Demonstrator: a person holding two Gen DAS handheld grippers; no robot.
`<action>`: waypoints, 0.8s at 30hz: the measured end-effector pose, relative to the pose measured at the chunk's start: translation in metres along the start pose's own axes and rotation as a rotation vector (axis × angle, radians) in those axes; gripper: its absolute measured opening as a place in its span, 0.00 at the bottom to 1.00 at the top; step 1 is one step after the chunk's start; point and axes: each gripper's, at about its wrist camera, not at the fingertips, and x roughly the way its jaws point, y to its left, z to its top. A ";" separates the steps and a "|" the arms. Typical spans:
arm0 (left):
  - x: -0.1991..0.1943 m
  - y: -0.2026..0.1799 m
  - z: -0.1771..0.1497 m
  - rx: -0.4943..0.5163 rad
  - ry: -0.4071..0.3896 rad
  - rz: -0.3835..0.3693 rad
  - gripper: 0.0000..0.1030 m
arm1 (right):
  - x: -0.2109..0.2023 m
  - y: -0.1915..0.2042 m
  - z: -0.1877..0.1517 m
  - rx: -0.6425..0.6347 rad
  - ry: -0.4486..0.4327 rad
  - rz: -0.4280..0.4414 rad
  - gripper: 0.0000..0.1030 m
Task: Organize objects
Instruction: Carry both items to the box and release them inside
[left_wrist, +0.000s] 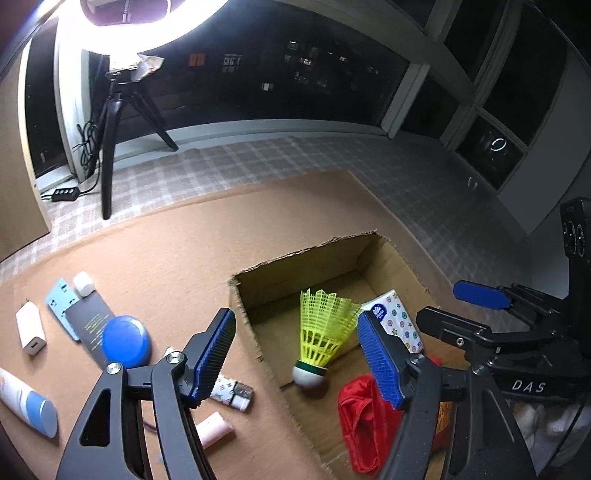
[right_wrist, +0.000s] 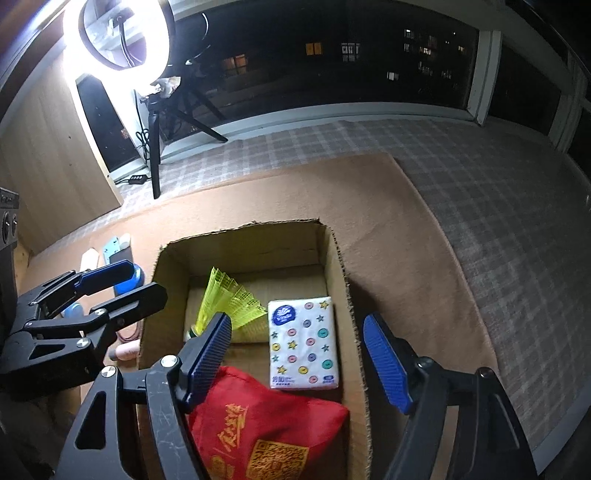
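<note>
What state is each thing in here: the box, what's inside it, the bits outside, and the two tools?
Brown cardboard box: open-topped.
Yellow plastic shuttlecock: in the box, cork down, tilted.
Patterned white tissue pack: flat in the box.
Red fabric bag: crumpled in the box.
Round blue tin: outside, lid on.
White charger block: outside, lying flat.
Left tool: open, empty.
Right tool: open, empty.

Night outside, the big windows (right_wrist: 332, 55) are black with a few lit building windows showing. A ring light (right_wrist: 116, 33) on a black tripod (left_wrist: 110, 122) blasts the left corner, next to a wood-panel wall (right_wrist: 48, 155). Plaid cloth (right_wrist: 498, 206) covers the surface, with a tan mat (left_wrist: 177, 236) on top.
</note>
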 end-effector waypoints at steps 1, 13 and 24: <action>-0.004 0.002 -0.001 -0.002 -0.003 0.003 0.70 | -0.001 0.002 -0.001 0.005 -0.002 0.005 0.69; -0.068 0.078 -0.031 -0.112 -0.042 0.068 0.69 | -0.027 0.037 -0.016 0.038 -0.037 0.115 0.69; -0.093 0.127 -0.062 -0.185 -0.017 0.121 0.59 | -0.052 0.077 -0.050 0.043 -0.044 0.222 0.69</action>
